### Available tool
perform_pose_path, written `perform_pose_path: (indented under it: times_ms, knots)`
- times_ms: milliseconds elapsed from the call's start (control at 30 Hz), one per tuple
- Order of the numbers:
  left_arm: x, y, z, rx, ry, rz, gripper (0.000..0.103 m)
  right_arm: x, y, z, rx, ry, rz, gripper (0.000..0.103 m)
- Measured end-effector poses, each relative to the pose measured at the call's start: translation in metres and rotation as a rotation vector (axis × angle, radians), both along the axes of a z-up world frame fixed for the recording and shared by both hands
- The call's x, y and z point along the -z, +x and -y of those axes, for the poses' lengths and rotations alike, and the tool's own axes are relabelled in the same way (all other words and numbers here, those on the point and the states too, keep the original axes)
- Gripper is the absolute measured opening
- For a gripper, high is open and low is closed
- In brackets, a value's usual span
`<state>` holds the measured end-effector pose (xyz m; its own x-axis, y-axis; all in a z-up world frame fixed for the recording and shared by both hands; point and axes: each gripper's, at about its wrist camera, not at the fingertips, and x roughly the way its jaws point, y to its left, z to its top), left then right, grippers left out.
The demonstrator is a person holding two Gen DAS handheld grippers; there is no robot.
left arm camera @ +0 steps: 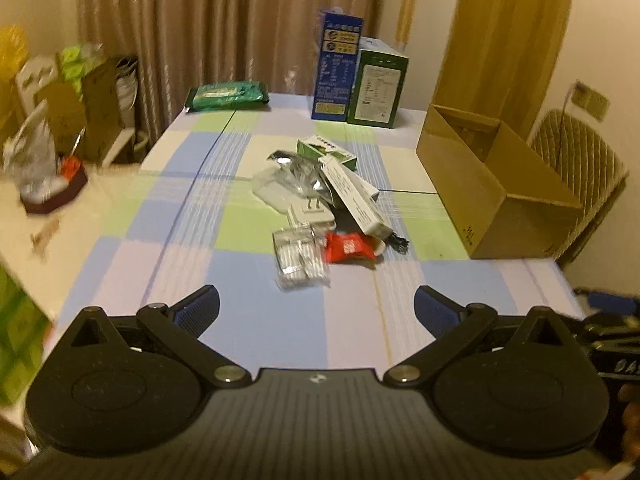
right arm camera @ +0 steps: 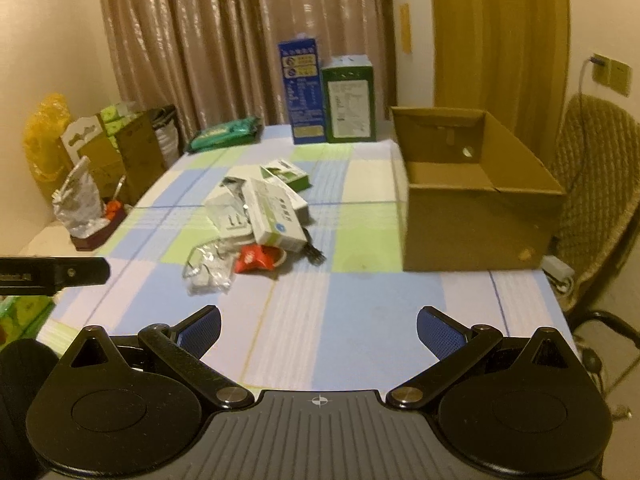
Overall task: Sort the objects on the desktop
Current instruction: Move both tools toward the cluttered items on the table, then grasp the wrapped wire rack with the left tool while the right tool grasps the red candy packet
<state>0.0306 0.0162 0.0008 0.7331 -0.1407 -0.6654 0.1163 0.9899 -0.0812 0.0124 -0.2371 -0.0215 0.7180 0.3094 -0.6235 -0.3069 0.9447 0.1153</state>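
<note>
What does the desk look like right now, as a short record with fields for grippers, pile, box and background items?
left gripper: open, empty, above the near table edge
right gripper: open, empty
pile: red packet, clear plastic pack, long white box, small green-and-white box, mid-table
cardboard box: open top, right of the pile, looks empty
background: blue carton and green carton upright, side by side at the far edge

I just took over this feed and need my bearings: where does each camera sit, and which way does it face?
Left wrist: on the left tongs, open, facing the pile with the red packet; the cardboard box lies right.
Right wrist: on the right tongs, open, facing the table's near edge, cardboard box ahead-right; the other tool's black edge shows left.
Shared: pile, box, blue carton, curtain.
</note>
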Motion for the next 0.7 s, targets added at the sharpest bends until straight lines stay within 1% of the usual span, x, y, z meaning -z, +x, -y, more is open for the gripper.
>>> perform_pose_path:
  times_ms: [67,133,200,300,367,500,567,633,667,700]
  knots:
    - [0.001,0.009,-0.002,0.046,0.04,0.018,0.102,0.002,0.007,-0.006,-0.019,-0.004,0.008,0.101]
    - [0.003,0.02,-0.008,0.062,0.043,0.025,0.102,0.007,0.019,-0.013,-0.024,-0.006,0.007,0.101]
    - [0.01,0.032,-0.012,0.066,0.044,0.004,0.102,0.011,0.03,-0.02,-0.023,0.002,0.004,0.101]
    - [0.025,0.052,-0.012,0.056,0.094,-0.029,0.102,0.021,0.048,-0.032,-0.04,-0.004,0.006,0.101]
    - [0.036,0.066,-0.011,0.04,0.109,-0.063,0.102,0.03,0.063,-0.04,-0.056,-0.007,0.01,0.101]
    - [0.061,0.092,-0.01,0.026,0.09,-0.119,0.102,0.052,0.094,-0.052,-0.086,-0.013,-0.004,0.1]
    - [0.075,0.103,-0.01,0.027,0.091,-0.126,0.102,0.064,0.111,-0.06,-0.108,-0.039,-0.007,0.096]
    - [0.088,0.116,-0.01,0.028,0.095,-0.135,0.1,0.078,0.125,-0.067,-0.132,-0.067,-0.019,0.088]
    - [0.094,0.121,-0.01,0.029,0.093,-0.137,0.098,0.084,0.131,-0.069,-0.142,-0.077,-0.028,0.087]
    - [0.1,0.127,-0.01,0.033,0.091,-0.138,0.094,0.09,0.136,-0.071,-0.153,-0.082,-0.039,0.084]
